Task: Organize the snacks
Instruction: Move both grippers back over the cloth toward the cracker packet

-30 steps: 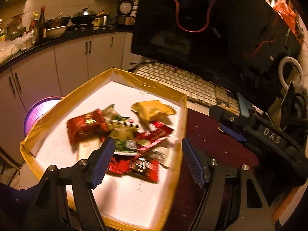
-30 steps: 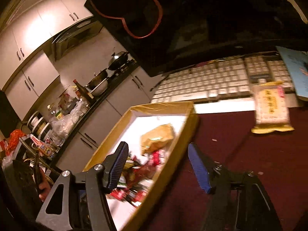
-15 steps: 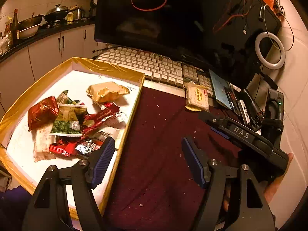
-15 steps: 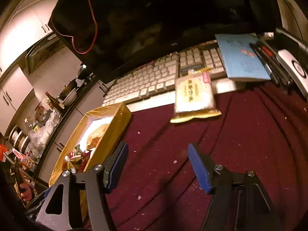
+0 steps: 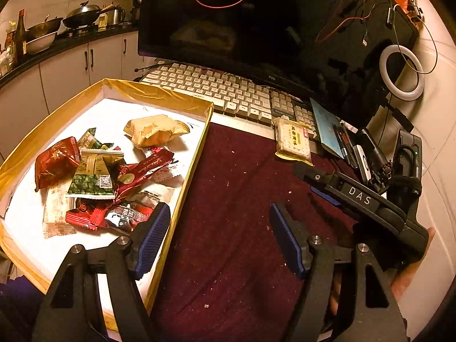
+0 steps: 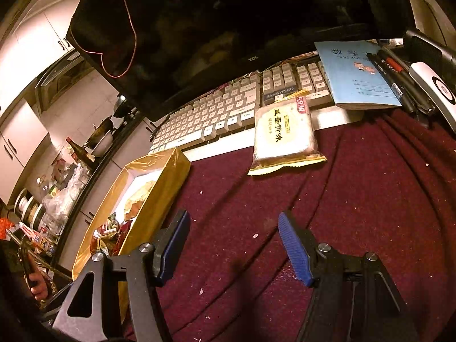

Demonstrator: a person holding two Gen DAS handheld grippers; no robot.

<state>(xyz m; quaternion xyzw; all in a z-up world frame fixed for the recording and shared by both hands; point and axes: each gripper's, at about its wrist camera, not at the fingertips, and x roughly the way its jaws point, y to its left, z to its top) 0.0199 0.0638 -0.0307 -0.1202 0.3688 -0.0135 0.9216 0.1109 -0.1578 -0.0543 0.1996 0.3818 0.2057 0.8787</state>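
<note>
Both grippers' fingers apart, empty | snack packet (image 6: pixel 285 134) ahead of right gripper (image 6: pixel 233 245), untouched

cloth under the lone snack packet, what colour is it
Dark maroon cloth, clearest in the right wrist view.

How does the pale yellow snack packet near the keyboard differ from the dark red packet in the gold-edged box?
The yellow packet lies outside the box, its top edge propped on the keyboard; the red packet lies inside the gold-edged box. The yellow packet lies alone on the maroon cloth; the red one sits among other snacks. The yellow packet looks flat and square; the red one looks puffed and crinkled. Both are sealed and untouched by either gripper.
</note>
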